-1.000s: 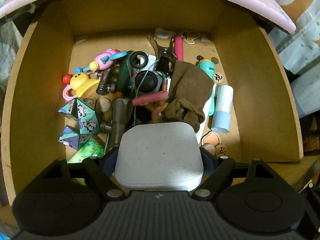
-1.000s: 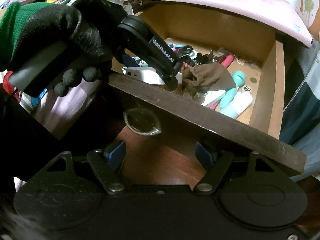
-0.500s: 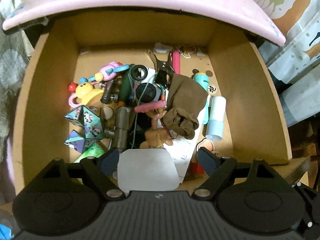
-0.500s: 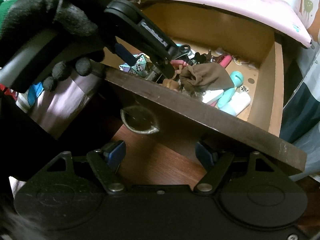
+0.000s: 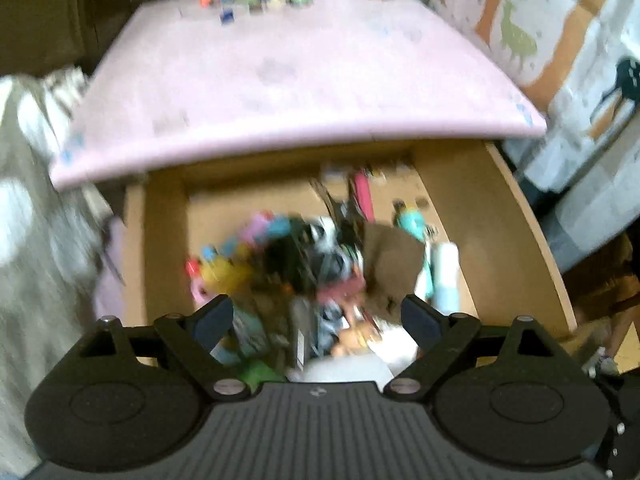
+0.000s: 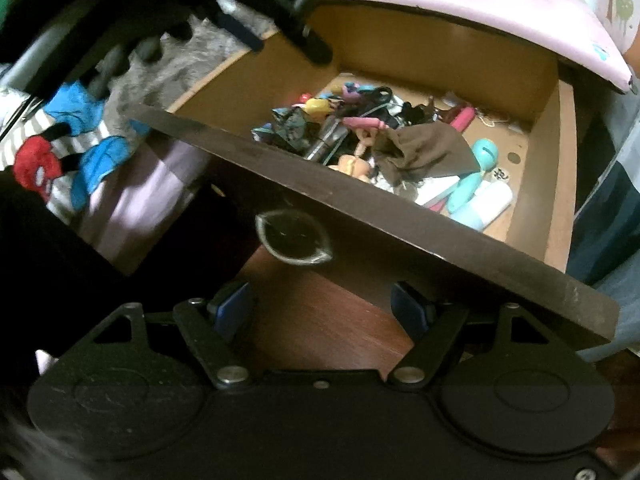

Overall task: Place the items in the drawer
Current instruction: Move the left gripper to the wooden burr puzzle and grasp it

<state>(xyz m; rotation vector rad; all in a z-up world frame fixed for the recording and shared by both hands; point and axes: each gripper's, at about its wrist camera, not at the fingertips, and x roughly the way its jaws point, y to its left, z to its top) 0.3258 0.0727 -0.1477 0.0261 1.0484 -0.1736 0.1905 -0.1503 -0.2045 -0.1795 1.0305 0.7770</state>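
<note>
Gloved hand holding left gripper tilted down above open drawer, jaws opening and empty, right gripper apart, angled down at near drawer front.

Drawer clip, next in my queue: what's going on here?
A person with a gripper in each hand is filling an open wooden drawer under a pink tabletop. The left gripper hangs above the drawer's clutter of toys and a brown cloth, its jaws opening with nothing gripped. The right gripper waits open in front of the dark drawer front, holding nothing.
</note>
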